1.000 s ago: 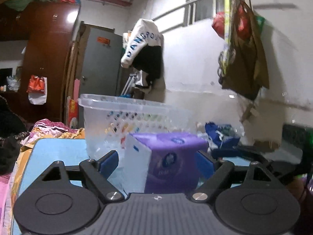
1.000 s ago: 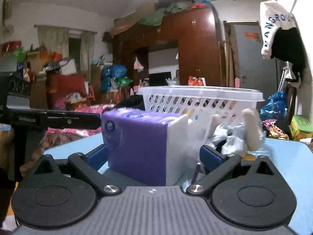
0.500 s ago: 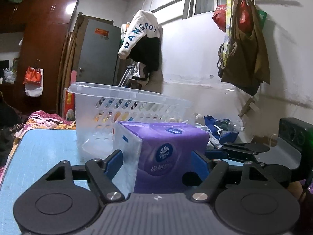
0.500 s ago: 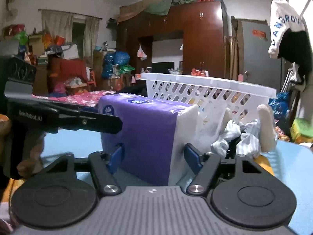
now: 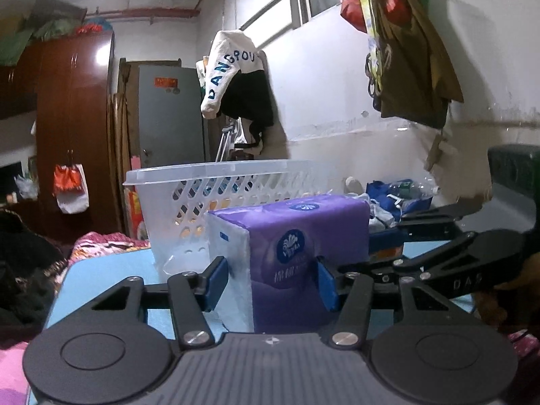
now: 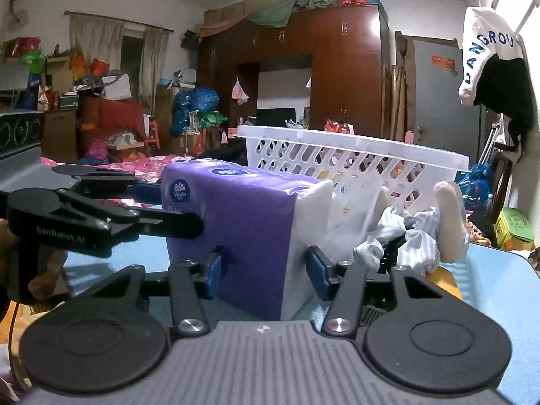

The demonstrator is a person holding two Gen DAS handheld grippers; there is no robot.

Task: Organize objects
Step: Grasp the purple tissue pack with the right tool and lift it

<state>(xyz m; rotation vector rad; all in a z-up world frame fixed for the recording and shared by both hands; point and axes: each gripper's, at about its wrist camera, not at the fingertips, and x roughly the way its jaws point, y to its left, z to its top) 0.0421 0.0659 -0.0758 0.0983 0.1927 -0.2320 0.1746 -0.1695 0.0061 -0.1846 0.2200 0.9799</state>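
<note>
A purple tissue pack (image 5: 303,233) with white ends stands on the blue table (image 5: 101,270), just in front of a white slotted basket (image 5: 216,172). My left gripper (image 5: 270,283) holds the pack from one side. Its jaws are closing, and both blue pads touch the soft wrap and dent it. My right gripper (image 6: 265,270) takes the same pack (image 6: 236,209) from the other side. Its jaws are also closing, with the pads against the purple face and the white end. The left tool's black fingers (image 6: 175,224) reach the pack at the left of the right wrist view.
A bundle of pale striped socks (image 6: 405,236) and a cream toy lie right of the pack, against the basket (image 6: 354,145). The table's edge (image 6: 519,263) runs close on the right. Bedding, a dark wardrobe and hanging clothes surround the table.
Both pairs of jaws have narrowed from wide of the pack until their pads meet its sides. The left view has rolled a little. The pack has stayed where it was.
</note>
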